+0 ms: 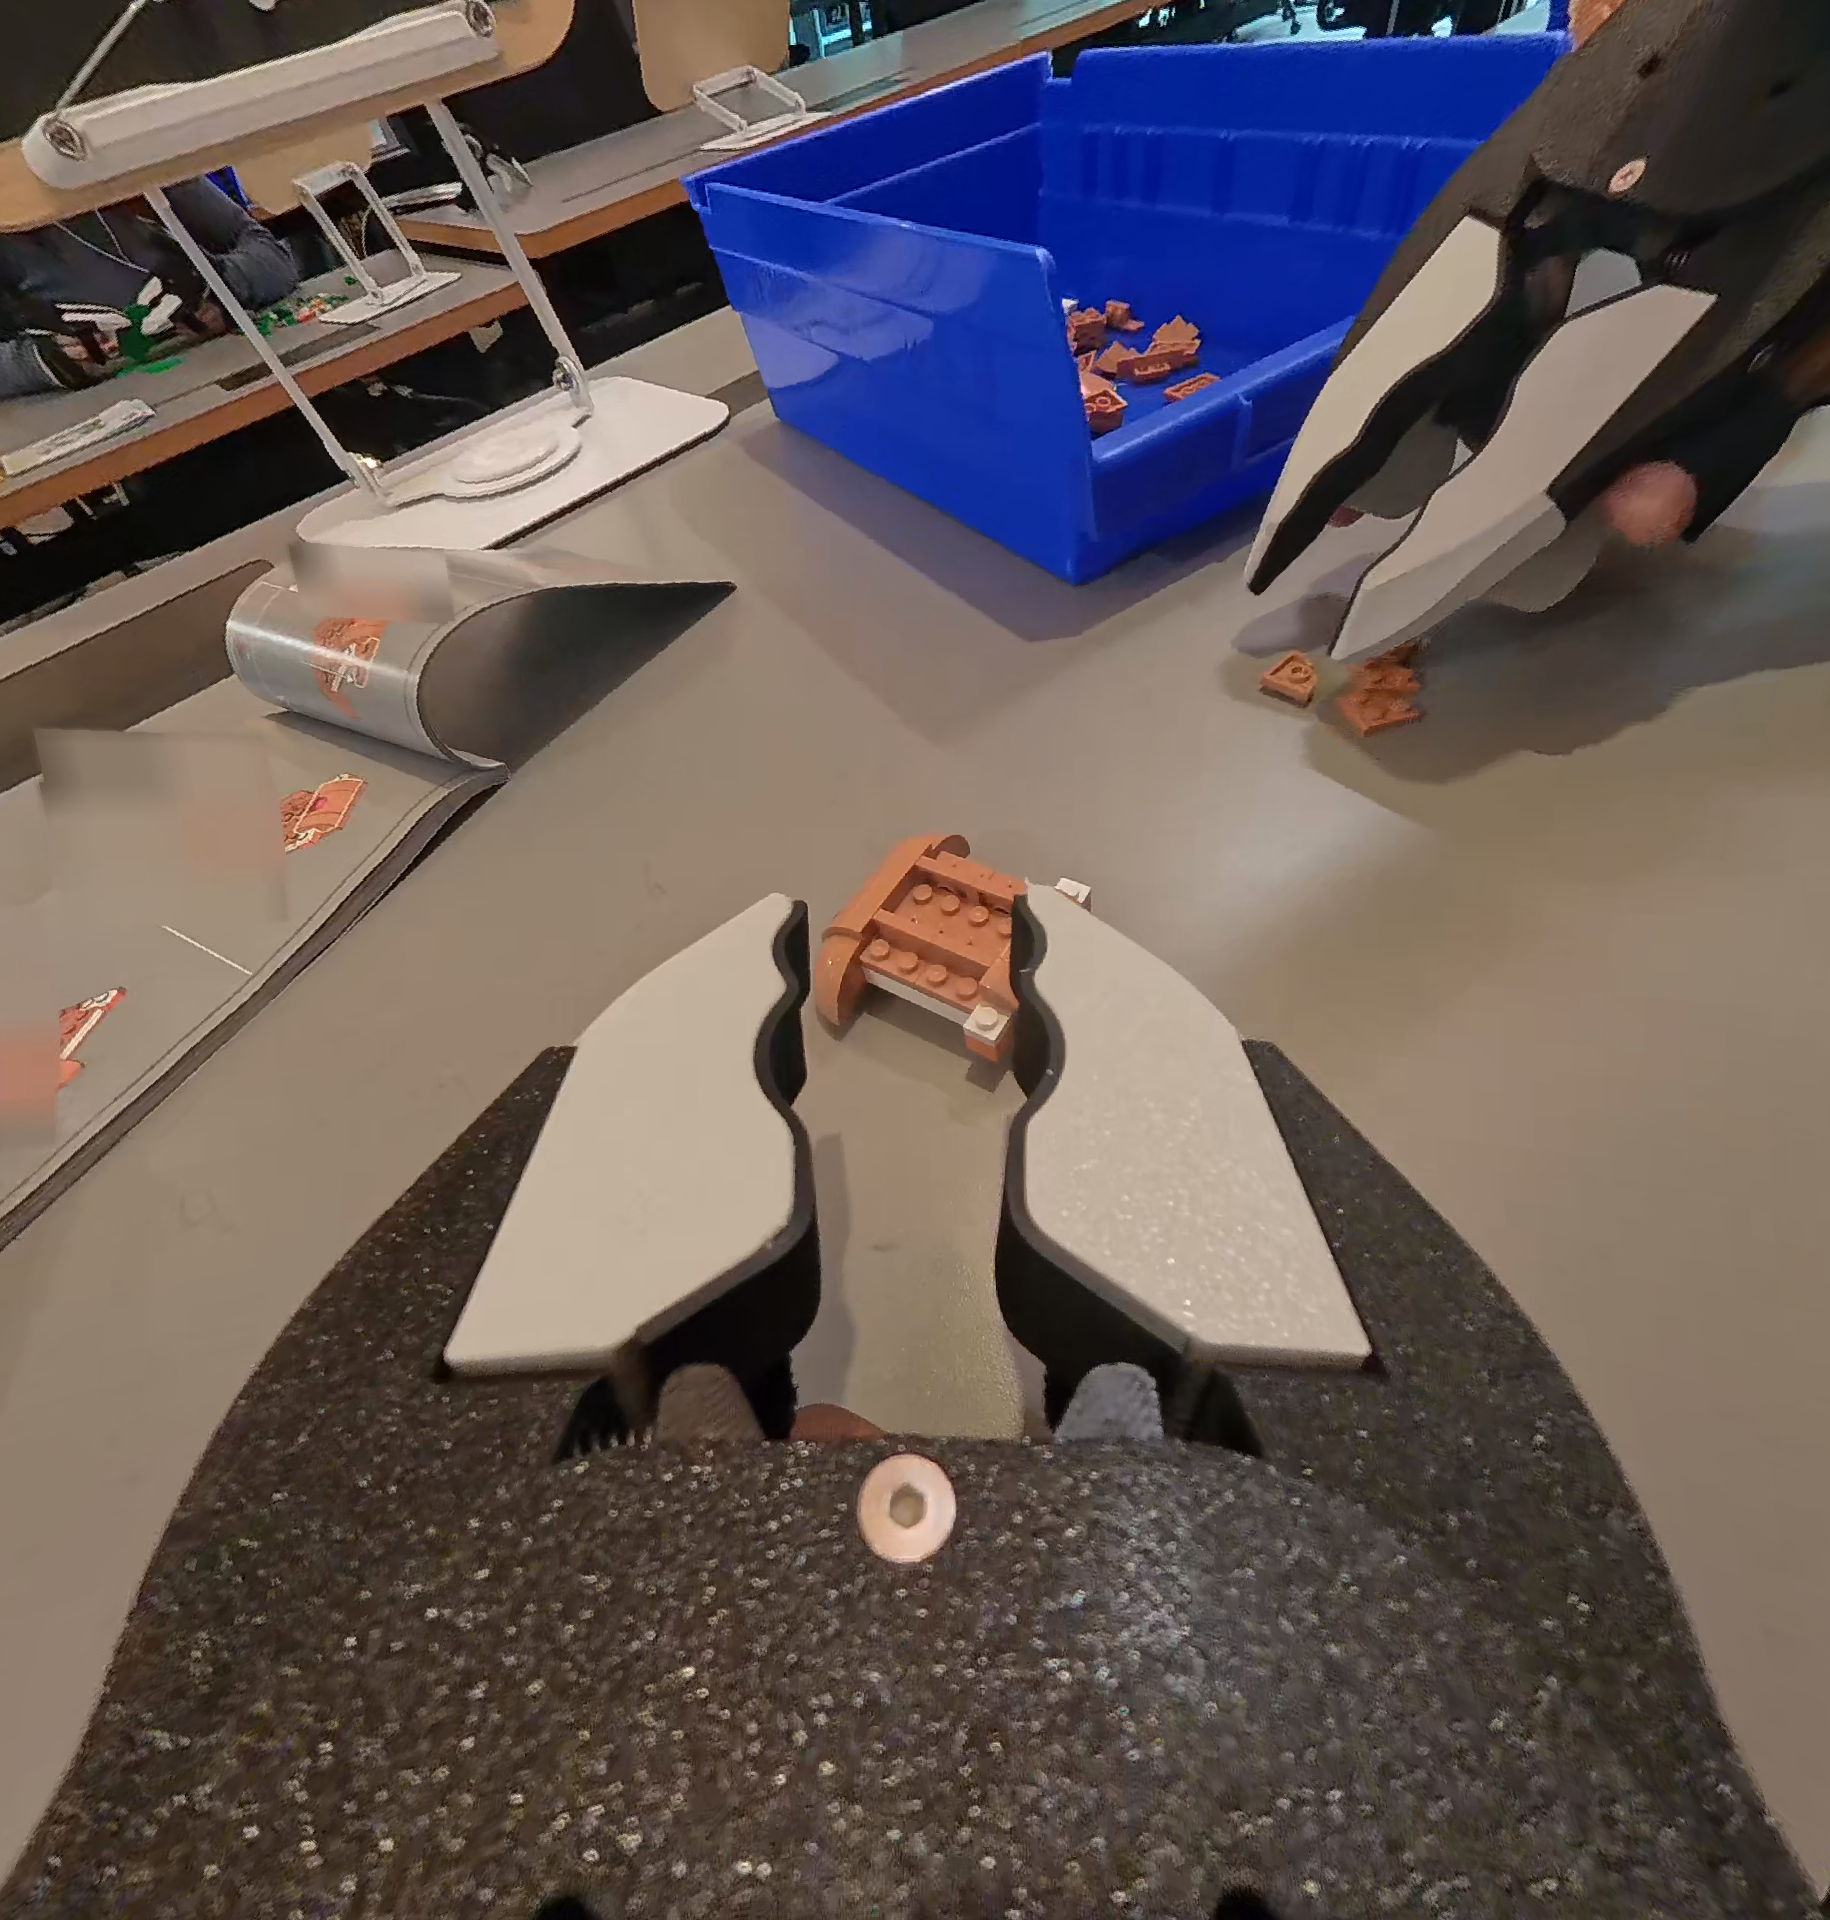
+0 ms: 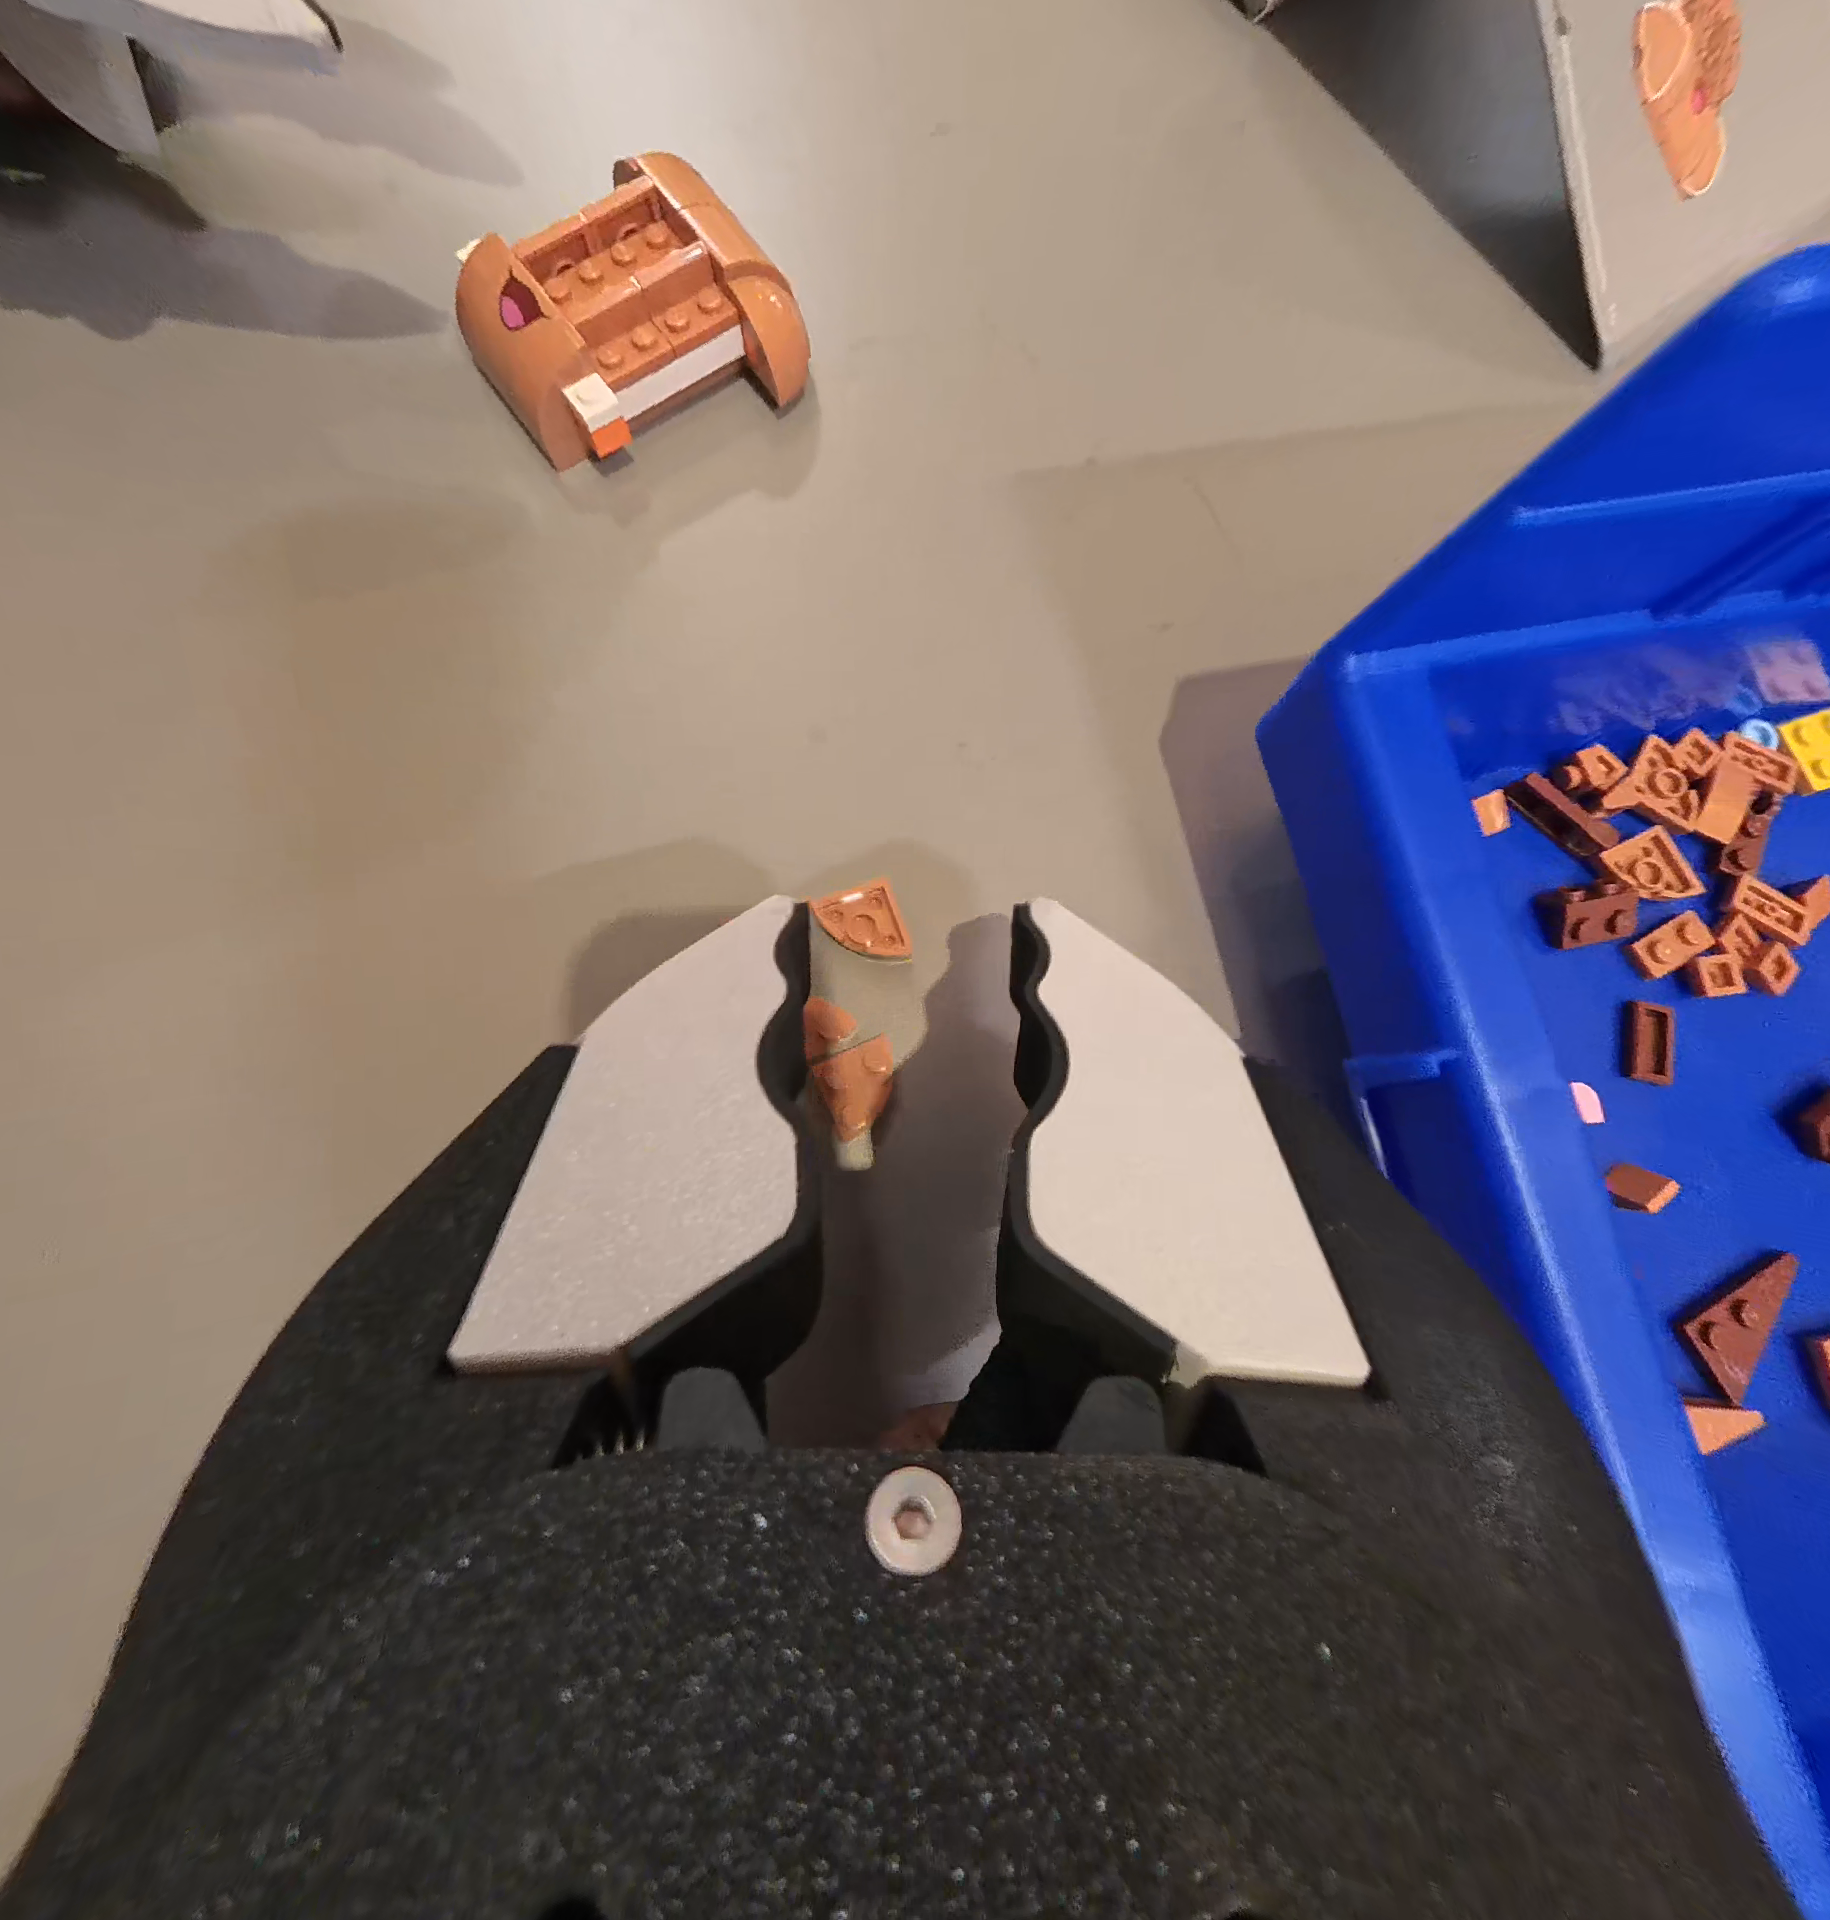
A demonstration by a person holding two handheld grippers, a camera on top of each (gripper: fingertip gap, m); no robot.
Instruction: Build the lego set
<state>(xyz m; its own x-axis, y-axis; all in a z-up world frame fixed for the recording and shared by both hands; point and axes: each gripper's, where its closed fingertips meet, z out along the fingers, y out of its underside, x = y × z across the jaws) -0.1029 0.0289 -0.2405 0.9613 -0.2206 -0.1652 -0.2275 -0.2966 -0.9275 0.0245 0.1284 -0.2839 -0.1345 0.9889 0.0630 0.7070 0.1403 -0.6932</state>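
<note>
Jaws of both grippers gape; blue bin (image 2: pixel 1410 935) holds loose brown bricks (image 2: pixel 1700 894).

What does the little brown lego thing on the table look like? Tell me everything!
The little brown lego build looks like shiny plastic. It has smooth rounded ends and a studded top of small tan-brown plates, a white strip along one side, a small white and orange block at a corner, and a bit of pink tucked inside one end. It sits flat on the grey table, not finished. The left tongs are open around it; whether they touch it is unclear.
</note>
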